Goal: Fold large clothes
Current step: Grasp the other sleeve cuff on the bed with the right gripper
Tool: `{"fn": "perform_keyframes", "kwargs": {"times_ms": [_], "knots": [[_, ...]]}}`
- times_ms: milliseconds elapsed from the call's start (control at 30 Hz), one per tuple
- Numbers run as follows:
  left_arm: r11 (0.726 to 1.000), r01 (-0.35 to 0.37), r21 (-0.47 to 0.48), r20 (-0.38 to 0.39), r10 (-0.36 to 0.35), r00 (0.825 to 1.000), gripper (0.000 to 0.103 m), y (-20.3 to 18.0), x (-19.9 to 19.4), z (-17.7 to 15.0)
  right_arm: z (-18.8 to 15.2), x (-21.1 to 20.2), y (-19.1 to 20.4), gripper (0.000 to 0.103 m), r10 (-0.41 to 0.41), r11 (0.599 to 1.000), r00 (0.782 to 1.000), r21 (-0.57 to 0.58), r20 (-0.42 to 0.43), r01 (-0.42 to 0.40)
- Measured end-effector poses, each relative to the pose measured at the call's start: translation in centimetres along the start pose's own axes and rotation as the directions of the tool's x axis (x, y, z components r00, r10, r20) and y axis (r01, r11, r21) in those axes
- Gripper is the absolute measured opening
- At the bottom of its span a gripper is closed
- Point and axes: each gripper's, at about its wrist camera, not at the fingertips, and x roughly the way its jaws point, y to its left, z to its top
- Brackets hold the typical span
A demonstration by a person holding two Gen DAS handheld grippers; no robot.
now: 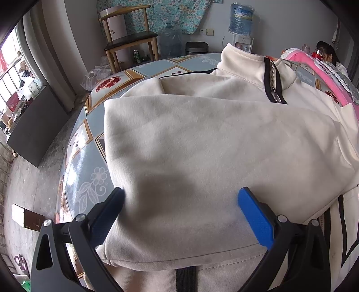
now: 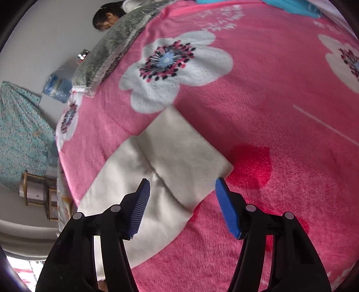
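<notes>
My left claw (image 1: pixel 180 202) stands wide open over the folded cream fleece jacket (image 1: pixel 202 139), gripping nothing. My right claw (image 2: pixel 181 195), half open and empty, hovers at the cream sleeve cuff (image 2: pixel 179 152) lying mid-frame on the pink flowered fleece blanket (image 2: pixel 258 94). I judge the sleeve fold is in hand: next I must close on that cuff.

Daylight comes through a barred window (image 1: pixel 11 74) at the left, beside pale curtains (image 1: pixel 56 51). A wooden chair with a dark seat (image 1: pixel 131 40) stands against the grey-white wall (image 1: pixel 291 27), under a hanging teal floral cloth (image 1: pixel 170 15). Nearby are a blue water-dispenser bottle (image 1: pixel 241 19) and a dark round bin (image 1: pixel 197 48) (both partly hidden). The concrete floor (image 1: pixel 29 179) looks dusty.
</notes>
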Motion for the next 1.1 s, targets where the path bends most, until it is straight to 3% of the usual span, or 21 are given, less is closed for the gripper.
{"fn": "perform_keyframes", "kwargs": {"times_ms": [100,200,267,333,500,667,767,867,1000,1100], "knots": [[1.000,0.001,0.000,-0.005,-0.001,1.000,0.099,0.0,0.0,0.1,-0.1,0.9,-0.2,0.048,-0.001,0.999,1.000,0.036,-0.004,0.001],[1.000,0.002,-0.001,-0.016,-0.002,1.000,0.099,0.0,0.1,0.2,-0.4,0.8,-0.1,0.030,-0.049,0.999,0.999,0.009,0.022,0.048],[1.000,0.003,0.000,-0.017,-0.003,1.000,0.099,0.1,0.1,0.2,-0.6,0.5,0.2,0.013,-0.075,0.997,0.996,-0.018,0.046,0.076],[1.000,0.004,0.003,-0.016,-0.004,1.000,0.099,0.1,0.1,0.2,-0.7,-0.1,0.3,0.006,-0.064,0.997,0.995,-0.035,0.074,0.067],[1.000,0.011,0.012,-0.038,-0.010,0.999,0.099,0.2,0.1,0.5,-1.4,-4.0,2.9,0.004,-0.018,0.990,0.985,-0.138,0.174,0.042],[0.999,0.044,0.020,0.005,-0.044,0.999,0.099,0.7,-1.3,0.6,-3.1,-10.0,8.8,0.004,0.125,0.955,0.964,-0.292,0.233,-0.053],[0.998,0.059,0.027,0.062,-0.061,0.996,0.099,0.6,-2.7,0.7,-5.6,-14.1,13.3,0.004,0.234,0.902,0.942,-0.416,0.242,-0.118],[0.996,0.076,0.041,0.058,-0.079,0.995,0.099,-0.2,-3.0,0.8,-8.6,-17.1,18.5,0.004,0.356,0.826,0.909,-0.528,0.217,-0.197],[0.995,0.053,0.087,-0.001,-0.053,0.999,0.099,-1.9,-1.6,0.1,-13.2,-19.8,24.8,0.004,0.502,0.695,0.853,-0.652,0.139,-0.303],[0.993,0.044,0.113,-0.024,-0.041,0.999,0.099,-2.7,-0.6,-0.3,-16.9,-20.1,29.6,0.004,0.575,0.591,0.818,-0.705,0.028,-0.391]]}}
